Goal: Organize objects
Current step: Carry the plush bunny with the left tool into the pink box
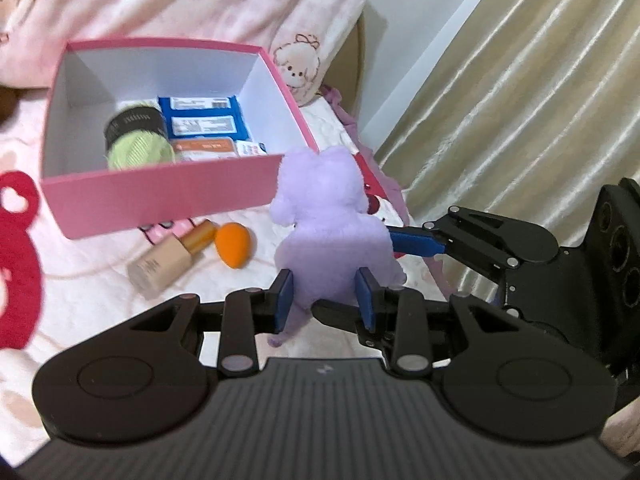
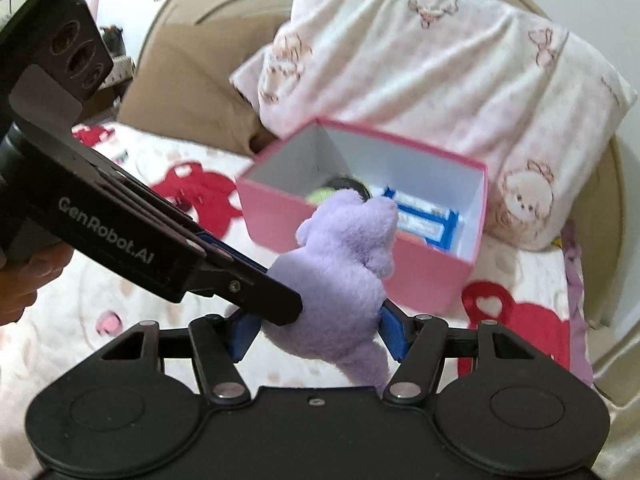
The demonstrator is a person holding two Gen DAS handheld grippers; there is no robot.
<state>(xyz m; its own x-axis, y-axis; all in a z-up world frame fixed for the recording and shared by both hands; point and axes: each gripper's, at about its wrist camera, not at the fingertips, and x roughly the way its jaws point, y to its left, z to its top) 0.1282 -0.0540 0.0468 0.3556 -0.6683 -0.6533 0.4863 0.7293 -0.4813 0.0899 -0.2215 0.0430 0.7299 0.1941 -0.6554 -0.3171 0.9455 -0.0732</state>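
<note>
So both grippers have the purple plush toy (image 1: 328, 216) at once. The left gripper (image 1: 325, 302) is pinched narrow on the lower part of the plush, blue pads (image 1: 283, 300) pressing into the fur from either side. The right gripper (image 2: 318, 332) is set wider, clamped across the fat middle of the body, and its blue finger (image 1: 416, 242) shows up in the left wrist view poking in from the right. The plush is off the bed (image 1: 80, 300), hanging just in front of the near right corner of the pink box (image 1: 152, 196).

The box sits open on the bed, close to the pillow (image 2: 420, 60) with the cartoon print. Inside it: a ball of light green yarn (image 1: 138, 140) with a dark label against the near wall, blue packets (image 1: 202, 118) beside it toward the far wall, and an orange and white packet (image 1: 208, 150) at the near wall.

On the bed just in front of the box's near wall lie a foundation bottle (image 1: 168, 260) with a gold cap, tipped on its side, and an orange makeup sponge (image 1: 234, 244) just beside the cap. A person's hand (image 2: 28, 276) grips the left tool's handle at the left edge of the right wrist view. Both views are a bit blurry.
</note>
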